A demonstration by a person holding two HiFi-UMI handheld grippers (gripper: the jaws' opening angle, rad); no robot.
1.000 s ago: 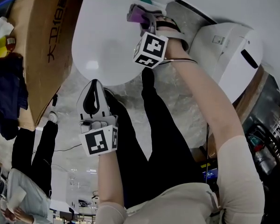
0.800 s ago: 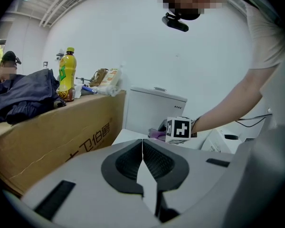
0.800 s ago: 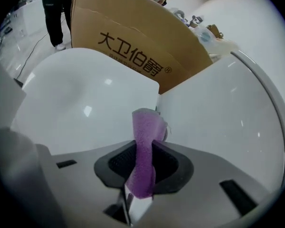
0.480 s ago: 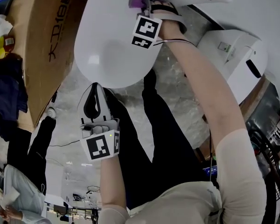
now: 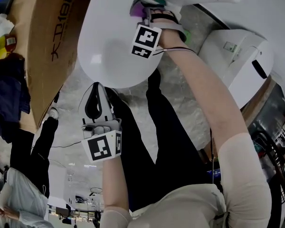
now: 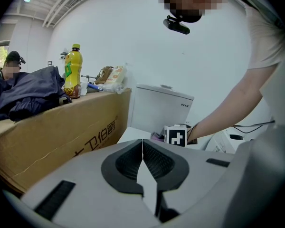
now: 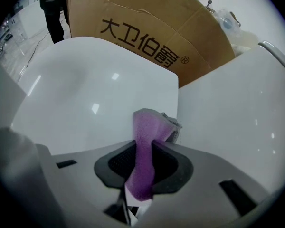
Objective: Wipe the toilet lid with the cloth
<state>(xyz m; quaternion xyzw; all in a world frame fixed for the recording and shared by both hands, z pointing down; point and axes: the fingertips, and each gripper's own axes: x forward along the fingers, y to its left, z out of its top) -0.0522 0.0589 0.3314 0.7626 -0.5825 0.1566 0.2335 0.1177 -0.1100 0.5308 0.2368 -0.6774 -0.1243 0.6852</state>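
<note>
I am observing the left hand-held gripper (image 6: 142, 148) nearest me. It is hanging short of the front edge of the toilet lid (image 5: 107, 46) and clear of it, with its jaws pressed together and nothing between them. Beyond it, the right hand-held gripper (image 5: 141, 12) is reaching across to the rear of the lid, its jaws clamping on the purple cloth (image 7: 146, 127). The cloth is running up through the jaws, and its free end is sticking out past them. That end is lying at the back of the lid, just beside the white tank (image 7: 232, 108); I am reading it as touching the lid there. The lid is lying closed, white and glossy. A cardboard box (image 5: 42, 46) printed with dark characters is standing just beside the toilet, on the left gripper's side. On top of the box, a yellow bottle (image 6: 73, 70) is standing upright next to a dark jacket (image 6: 28, 91) lying in a heap.
</note>
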